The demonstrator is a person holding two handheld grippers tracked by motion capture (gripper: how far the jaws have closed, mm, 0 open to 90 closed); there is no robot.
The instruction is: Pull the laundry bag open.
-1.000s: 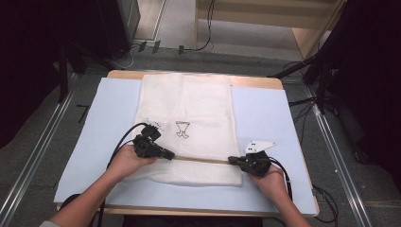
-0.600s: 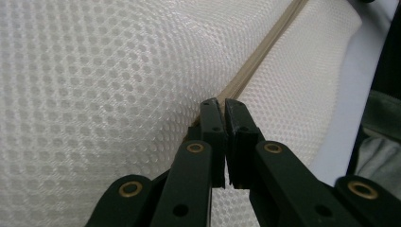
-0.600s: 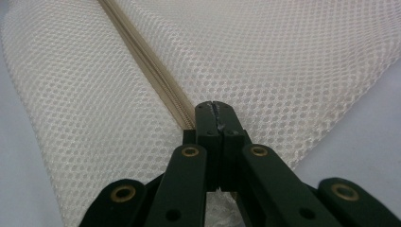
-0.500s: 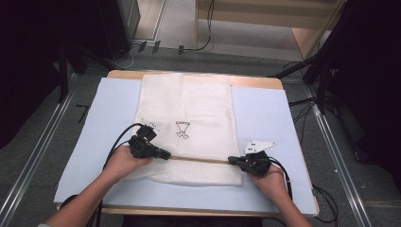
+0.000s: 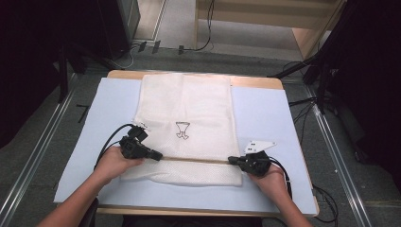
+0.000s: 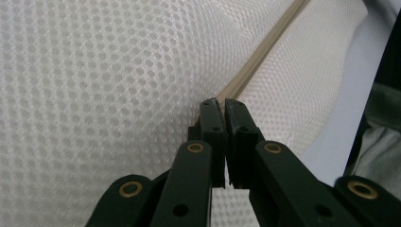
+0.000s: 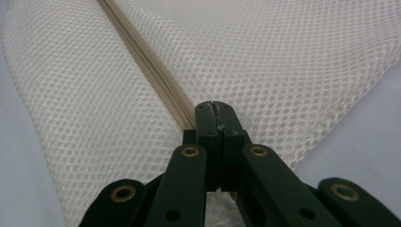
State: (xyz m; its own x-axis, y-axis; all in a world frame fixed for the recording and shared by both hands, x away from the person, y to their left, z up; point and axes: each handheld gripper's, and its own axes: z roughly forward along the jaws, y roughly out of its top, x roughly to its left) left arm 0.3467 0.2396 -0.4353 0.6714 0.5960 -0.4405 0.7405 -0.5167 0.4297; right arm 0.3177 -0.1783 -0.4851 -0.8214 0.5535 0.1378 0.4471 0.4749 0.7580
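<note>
A white mesh laundry bag [image 5: 185,118] is laid flat on the pale blue mat [image 5: 274,118] covering the table. Its beige zipper [image 5: 194,160] runs left to right near the near edge. The left gripper [image 5: 157,155] is clamped shut on the zipper's left end, the right gripper [image 5: 231,161] closed on its right end.

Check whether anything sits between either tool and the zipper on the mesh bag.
Nothing visible does. The left tool and right tool each have their jaws shut at an end of the tan zipper running across the white mesh bag; whether they pinch it cannot be told.
</note>
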